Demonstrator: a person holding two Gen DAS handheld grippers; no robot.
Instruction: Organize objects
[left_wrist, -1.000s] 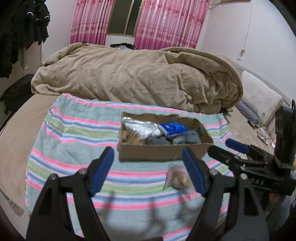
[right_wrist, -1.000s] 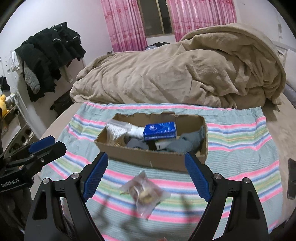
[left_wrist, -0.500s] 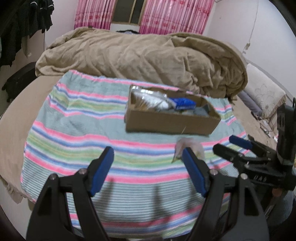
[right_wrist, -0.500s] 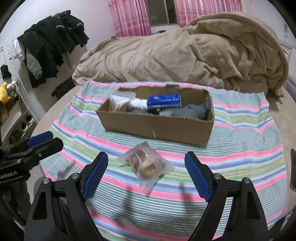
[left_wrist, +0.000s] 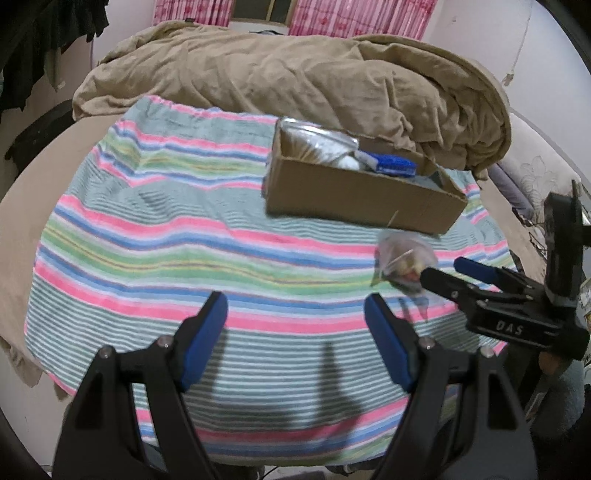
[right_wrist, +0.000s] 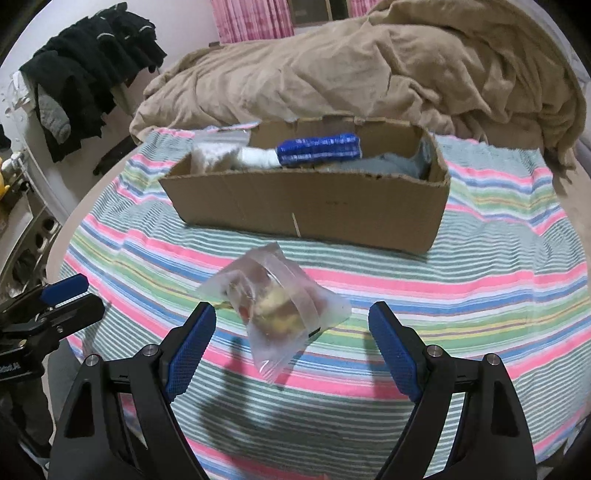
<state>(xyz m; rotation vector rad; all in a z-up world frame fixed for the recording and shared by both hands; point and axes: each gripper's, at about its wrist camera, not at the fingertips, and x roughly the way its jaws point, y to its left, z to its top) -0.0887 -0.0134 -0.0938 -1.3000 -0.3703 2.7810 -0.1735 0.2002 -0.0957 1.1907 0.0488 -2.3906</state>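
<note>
A clear plastic bag (right_wrist: 275, 302) with small yellowish items lies on the striped towel (right_wrist: 480, 295), in front of an open cardboard box (right_wrist: 306, 206). The box holds a blue packet (right_wrist: 319, 147), a silver-white bag (right_wrist: 221, 155) and grey cloth (right_wrist: 391, 164). My right gripper (right_wrist: 291, 328) is open, its tips either side of the bag, just short of it. My left gripper (left_wrist: 295, 317) is open and empty over the towel (left_wrist: 166, 236), left of the bag (left_wrist: 400, 258) and the box (left_wrist: 354, 195). The right gripper (left_wrist: 458, 275) shows at the right edge of the left wrist view.
A rumpled tan duvet (right_wrist: 369, 70) fills the bed behind the box. Dark clothes (right_wrist: 85, 70) hang at the left wall. A pillow (left_wrist: 532, 173) lies at the right. The towel's near edge drops off the bed (left_wrist: 258, 454).
Both grippers have come down and forward toward the towel. The right gripper has closed in on the plastic bag, which now sits between its open tips. The left gripper has shifted left.
</note>
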